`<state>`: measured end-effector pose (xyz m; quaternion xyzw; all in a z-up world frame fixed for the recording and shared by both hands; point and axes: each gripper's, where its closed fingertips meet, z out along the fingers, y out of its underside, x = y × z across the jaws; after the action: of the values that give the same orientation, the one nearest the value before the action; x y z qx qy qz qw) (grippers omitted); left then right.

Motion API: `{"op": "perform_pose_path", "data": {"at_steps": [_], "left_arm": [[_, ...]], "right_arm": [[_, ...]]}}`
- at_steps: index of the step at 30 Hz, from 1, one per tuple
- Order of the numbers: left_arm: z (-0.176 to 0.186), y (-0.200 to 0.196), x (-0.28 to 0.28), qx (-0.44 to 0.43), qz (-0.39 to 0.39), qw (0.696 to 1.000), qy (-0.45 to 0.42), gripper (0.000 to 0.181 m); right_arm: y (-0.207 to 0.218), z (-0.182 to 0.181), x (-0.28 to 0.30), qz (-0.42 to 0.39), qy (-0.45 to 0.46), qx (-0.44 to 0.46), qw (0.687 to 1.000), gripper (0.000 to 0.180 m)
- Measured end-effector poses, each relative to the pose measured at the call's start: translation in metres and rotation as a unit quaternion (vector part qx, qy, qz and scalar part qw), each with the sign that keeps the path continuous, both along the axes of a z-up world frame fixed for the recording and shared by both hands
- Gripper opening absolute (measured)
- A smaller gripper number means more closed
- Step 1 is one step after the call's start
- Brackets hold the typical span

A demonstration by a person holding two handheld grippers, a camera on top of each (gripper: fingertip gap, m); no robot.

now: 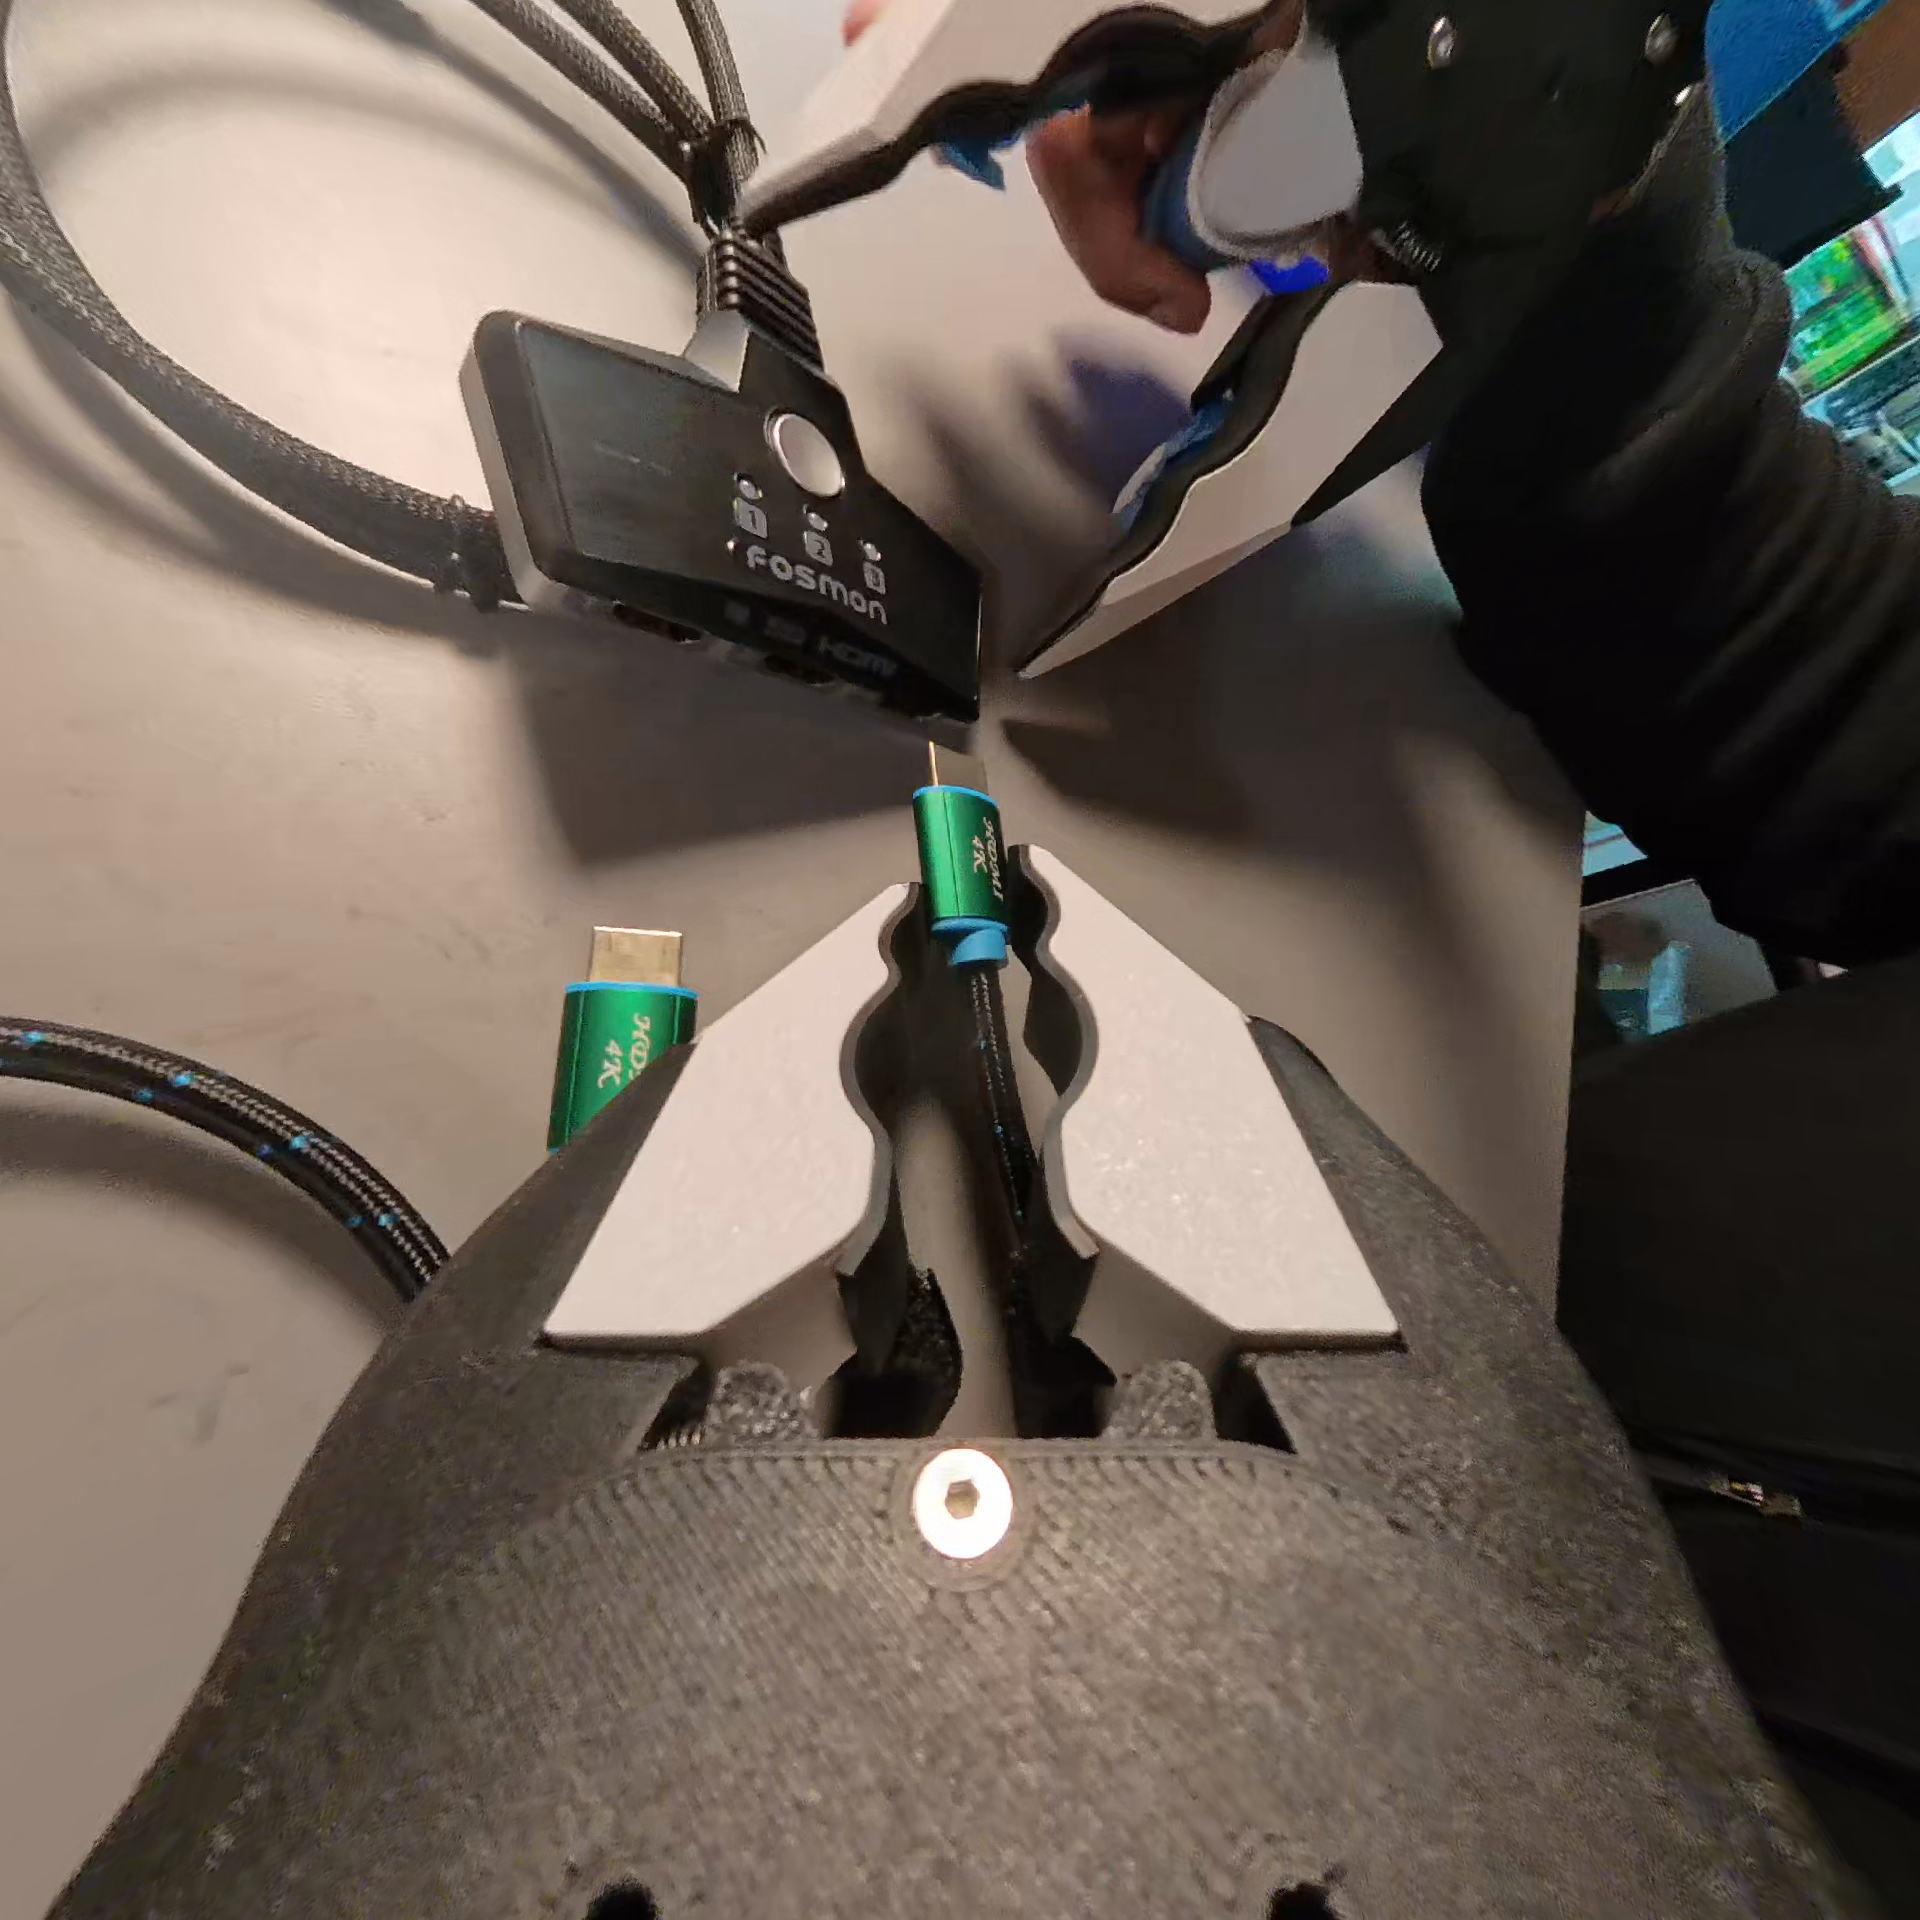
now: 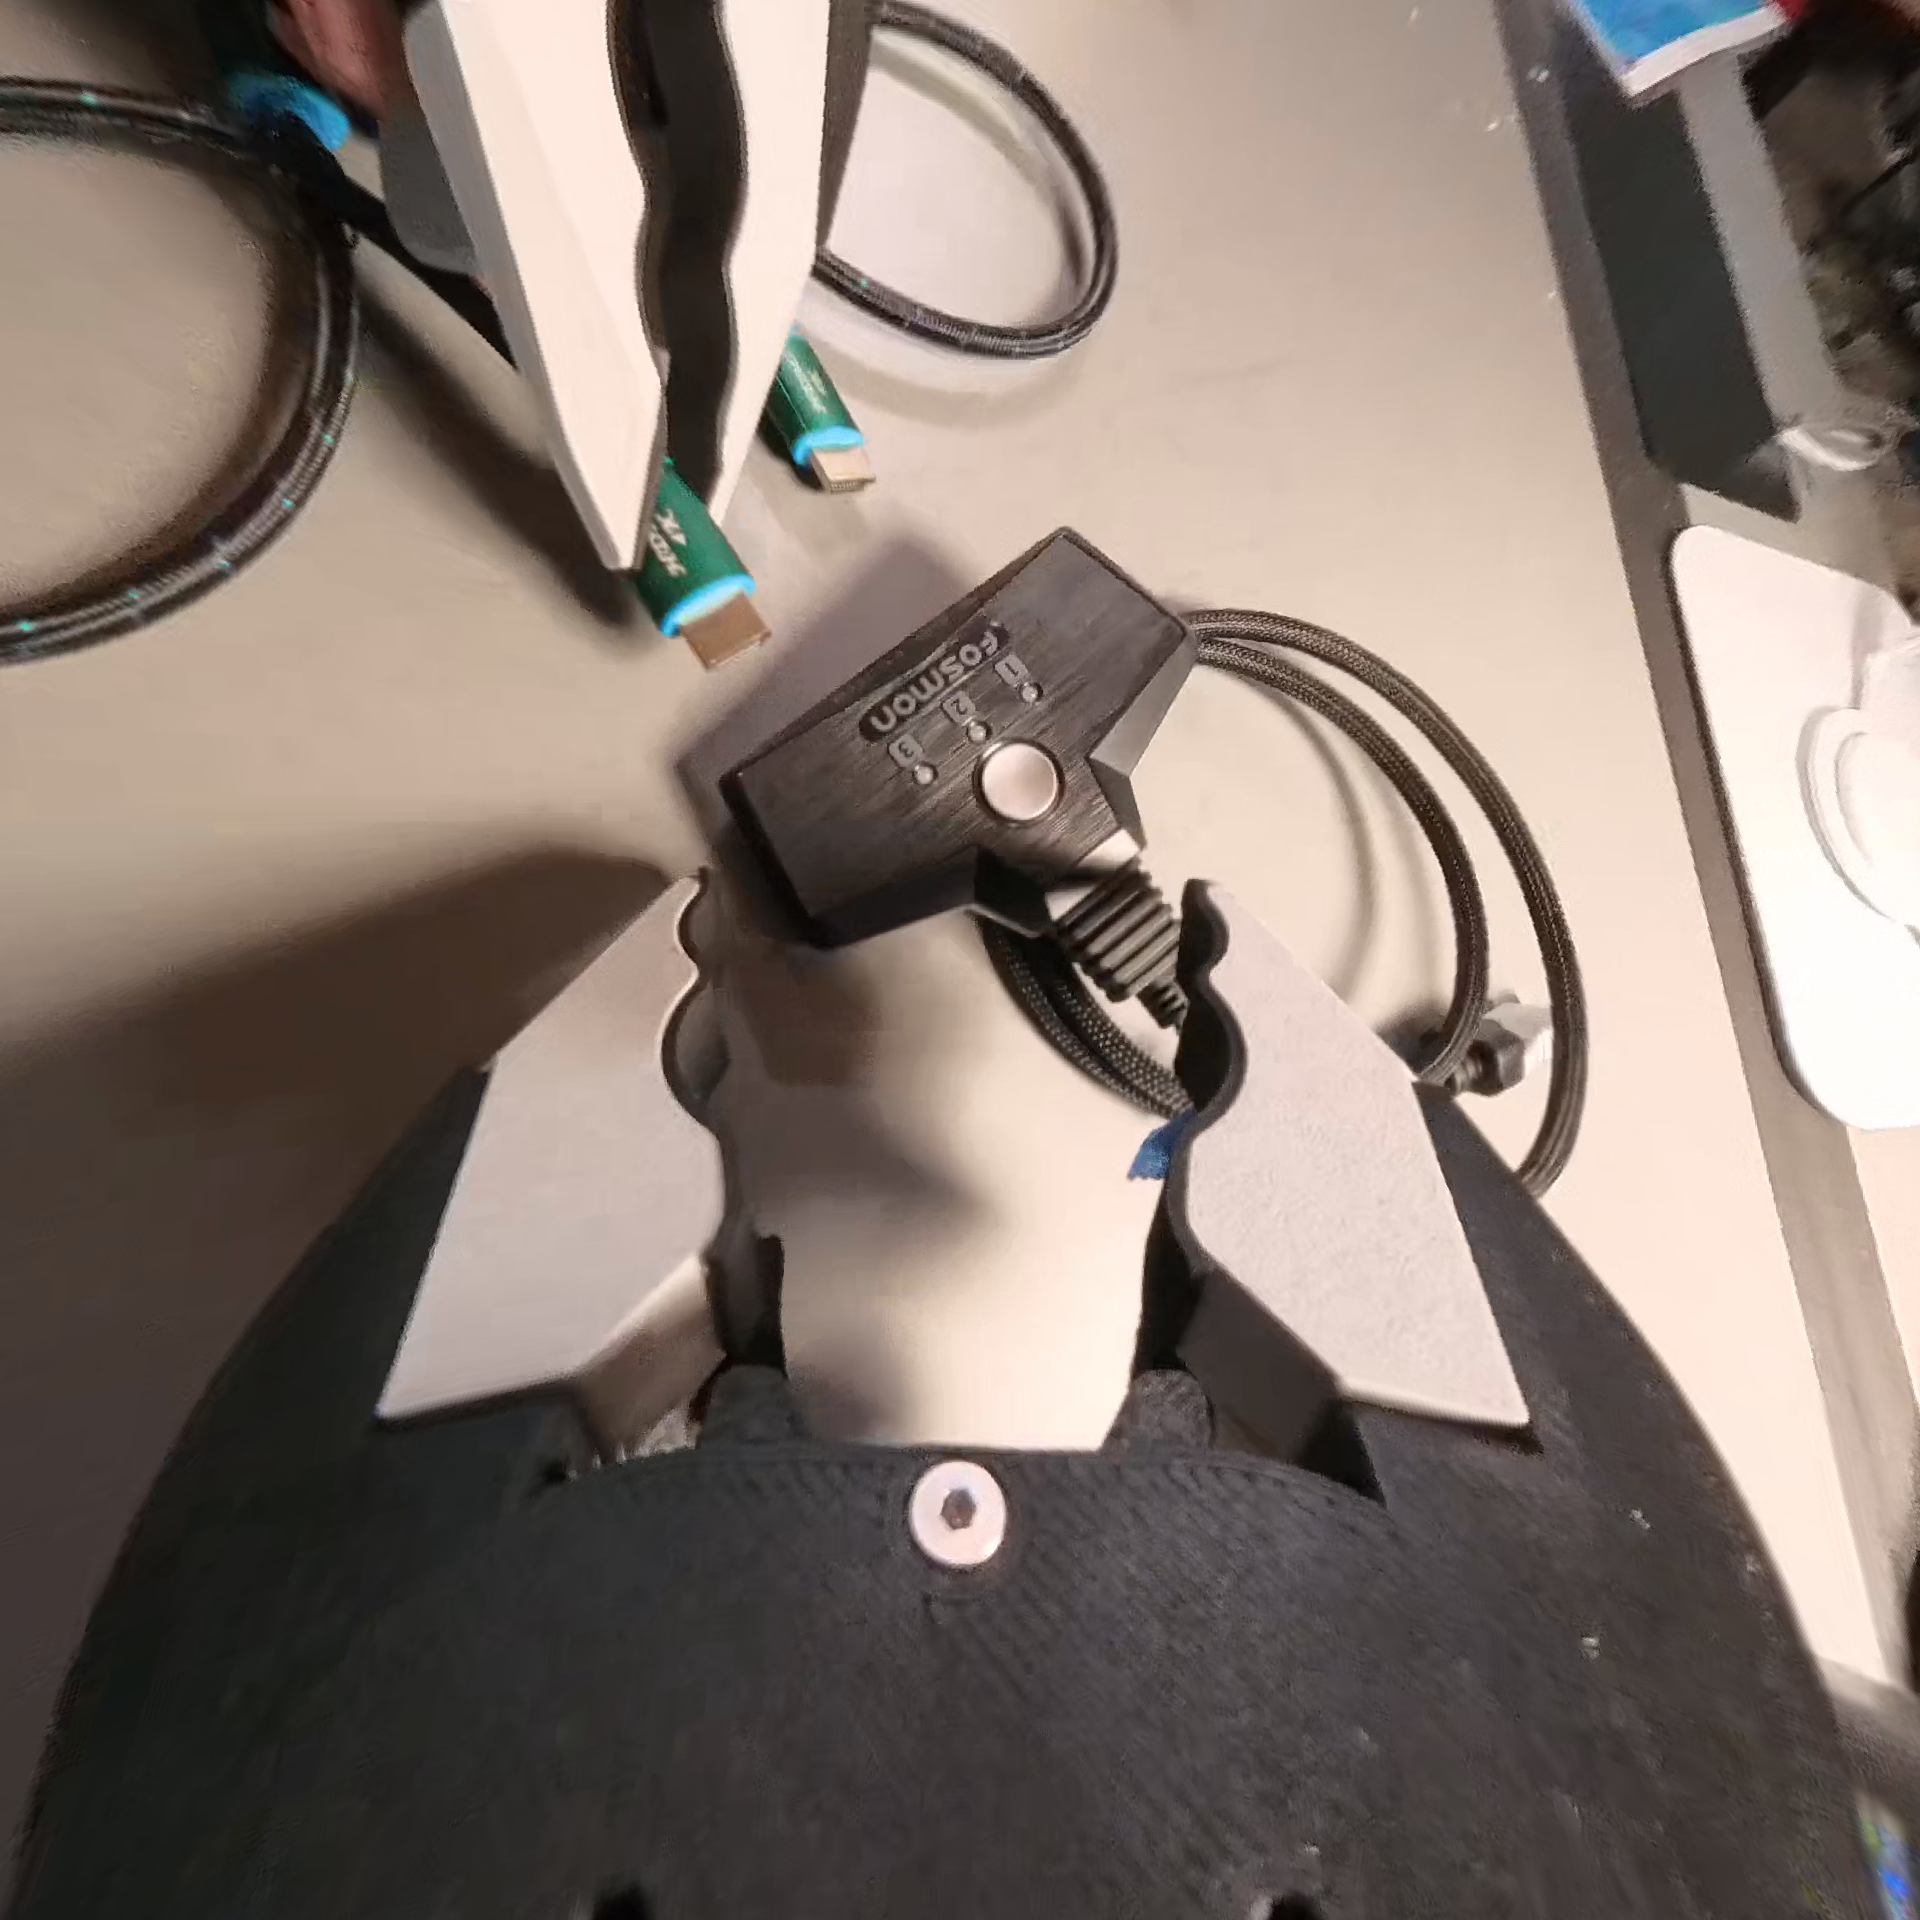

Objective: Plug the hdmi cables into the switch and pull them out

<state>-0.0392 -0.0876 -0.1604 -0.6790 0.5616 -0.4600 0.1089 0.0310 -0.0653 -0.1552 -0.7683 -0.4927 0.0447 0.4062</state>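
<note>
The grey table (image 2: 312, 831) has bare surface left of the switch; its right edge runs close past the switch's coiled lead. The right gripper (image 2: 945, 914) has jaws spread wide around the switch's ribbed cable end, not clamping it. The left gripper (image 1: 971, 883) pinches one green plug (image 1: 956, 862) edge-on, its metal tip just short of the ports. The black switch (image 2: 956, 727) lies flat (three numbered lights, one button). Two green plugs in all; the second plug (image 1: 621, 1029) rests loose beside the left gripper.
</note>
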Motion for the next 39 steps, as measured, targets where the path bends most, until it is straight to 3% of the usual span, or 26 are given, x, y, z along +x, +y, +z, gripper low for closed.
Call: {"op": "perform_pose_path", "data": {"at_steps": [1,5,8,23,39], "left_arm": [[0.000,0.001,0.001,-0.004,0.000,1.000,0.005,0.016],[-0.005,0.005,0.005,0.027,-0.010,0.999,0.028,0.016],[-0.005,0.005,0.006,0.045,-0.021,0.998,0.026,0.016],[0.000,-0.006,-0.007,0.087,-0.078,0.993,-0.018,0.017],[-0.002,-0.017,-0.007,0.102,-0.097,0.990,-0.013,0.017]], "right_arm": [[0.002,-0.002,0.000,0.008,-0.015,-0.013,1.000,0.093],[0.009,-0.013,-0.001,0.027,-0.044,-0.075,0.996,0.104],[0.013,-0.018,-0.014,0.018,0.003,-0.099,0.995,0.095],[-0.016,-0.005,-0.029,-0.029,0.054,-0.065,0.996,0.087],[-0.021,-0.009,-0.029,-0.028,0.012,-0.057,0.998,0.087]]}}
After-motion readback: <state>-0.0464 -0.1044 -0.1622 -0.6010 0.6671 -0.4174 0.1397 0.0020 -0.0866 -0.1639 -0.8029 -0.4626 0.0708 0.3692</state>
